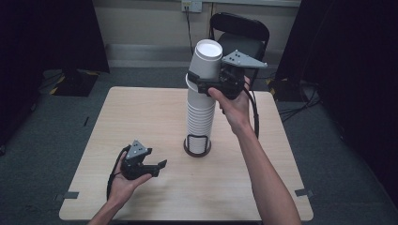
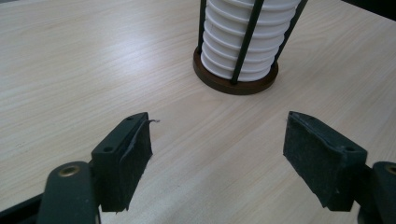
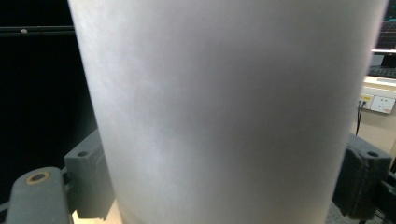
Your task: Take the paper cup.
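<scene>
1. The right gripper (image 1: pixel 205 79) has its two black jaws pressed against opposite sides of a white paper cup (image 1: pixel 207 58), clamped on it. In the right gripper view the cup's pale wall (image 3: pixel 224 112) stands between the two jaw pads, one at each lower corner.

2. The held cup is upside down, its flat base facing up, and tilted slightly. It sits at the very top of a tall stack of white cups (image 1: pixel 200 112), raised a little above the ones below; whether it still touches them cannot be told.

3. The right hand (image 1: pixel 233 104) grips the gripper from below, the forearm running up from the bottom right of the high view. A grey three-cornered plate tops the gripper and a black cable trails down along the arm.

4. The left gripper (image 1: pixel 158 168) has its jaws wide apart and holds nothing. In the left gripper view its gap (image 2: pixel 217 149) frames bare wood.

5. The left hand (image 1: pixel 123 180) holds that gripper low over the near left part of the table, well apart from the stack.

6. The stack of cups stands in a holder (image 1: pixel 197 145) with a round dark brown base and thin black upright rods, near the middle of the table. The left gripper view shows the base (image 2: pixel 236 87) and the ribbed cup rims (image 2: pixel 243 37) behind the rods.

7. The table (image 1: pixel 141 117) is light wood with a pale grain.

8. Beyond the table stands a black chair (image 1: pixel 241 29), against a pale wall with a socket (image 1: pixel 191 5). The floor is grey carpet (image 1: pixel 47 140).
</scene>
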A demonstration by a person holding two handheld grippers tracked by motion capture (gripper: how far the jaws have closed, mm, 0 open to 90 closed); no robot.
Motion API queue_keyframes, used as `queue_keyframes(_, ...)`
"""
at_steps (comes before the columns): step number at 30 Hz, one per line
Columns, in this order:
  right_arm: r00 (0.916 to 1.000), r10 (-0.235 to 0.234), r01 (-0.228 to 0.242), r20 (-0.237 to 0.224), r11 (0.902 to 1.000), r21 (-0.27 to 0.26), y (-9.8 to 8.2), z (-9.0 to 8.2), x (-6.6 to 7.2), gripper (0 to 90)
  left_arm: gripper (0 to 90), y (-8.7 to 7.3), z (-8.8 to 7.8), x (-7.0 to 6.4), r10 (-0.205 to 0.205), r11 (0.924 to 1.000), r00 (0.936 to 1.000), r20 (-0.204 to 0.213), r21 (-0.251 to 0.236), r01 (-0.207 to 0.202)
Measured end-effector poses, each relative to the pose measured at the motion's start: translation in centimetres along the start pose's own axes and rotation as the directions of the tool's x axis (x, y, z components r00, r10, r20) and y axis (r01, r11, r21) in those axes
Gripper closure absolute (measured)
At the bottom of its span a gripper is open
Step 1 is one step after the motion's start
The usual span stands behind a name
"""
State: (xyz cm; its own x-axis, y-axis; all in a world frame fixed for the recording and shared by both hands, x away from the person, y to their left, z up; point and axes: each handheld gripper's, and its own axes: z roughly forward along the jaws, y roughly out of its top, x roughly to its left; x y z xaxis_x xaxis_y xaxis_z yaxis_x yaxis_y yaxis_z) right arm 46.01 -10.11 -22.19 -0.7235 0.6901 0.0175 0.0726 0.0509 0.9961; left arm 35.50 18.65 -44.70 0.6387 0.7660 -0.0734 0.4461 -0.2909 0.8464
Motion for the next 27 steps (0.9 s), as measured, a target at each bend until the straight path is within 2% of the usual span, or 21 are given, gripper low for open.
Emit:
queue_keyframes(3, 1.0, 0.004, -0.004, 0.002, 0.9999, -0.013, 0.3, 0.0, 0.0, 12.7, 23.4, 0.0, 0.0, 0.0, -0.002, 1.0, 1.0, -0.001, 0.0, 0.002)
queue_keyframes(4, 1.0, 0.009, -0.009, -0.001, 0.9994, -0.033, 0.6, -0.1, 0.0, 12.7, 23.4, 0.0, 0.0, 0.0, -0.002, 1.0, 1.0, -0.001, 0.001, 0.002)
queue_keyframes(13, 1.0, 0.007, -0.007, 0.001, 0.9982, -0.06, 1.5, -0.5, 0.2, 12.8, 23.4, 0.0, 0.0, 0.2, -0.017, 0.9999, 0.9998, -0.009, 0.0, 0.017)
queue_keyframes(16, 0.9999, 0.015, -0.015, 0.002, 0.9975, -0.069, 1.6, -0.8, 0.2, 12.8, 23.3, 0.0, 0.0, 0.2, -0.003, 1.0, 1.0, -0.008, 0.001, 0.003)
queue_keyframes(21, 0.9994, 0.035, -0.034, 0.004, 0.9941, -0.103, 1.9, -1.5, 0.1, 12.9, 23.5, 0.0, 0.1, 0.1, -0.002, 1.0, 1.0, -0.007, -0.001, 0.002)
queue_keyframes(27, 0.9989, 0.046, -0.044, 0.011, 0.992, -0.119, 2.2, -2.3, -0.1, 12.9, 23.4, 0.0, 0.1, 0.1, -0.004, 1.0, 1.0, -0.008, -0.006, 0.004)
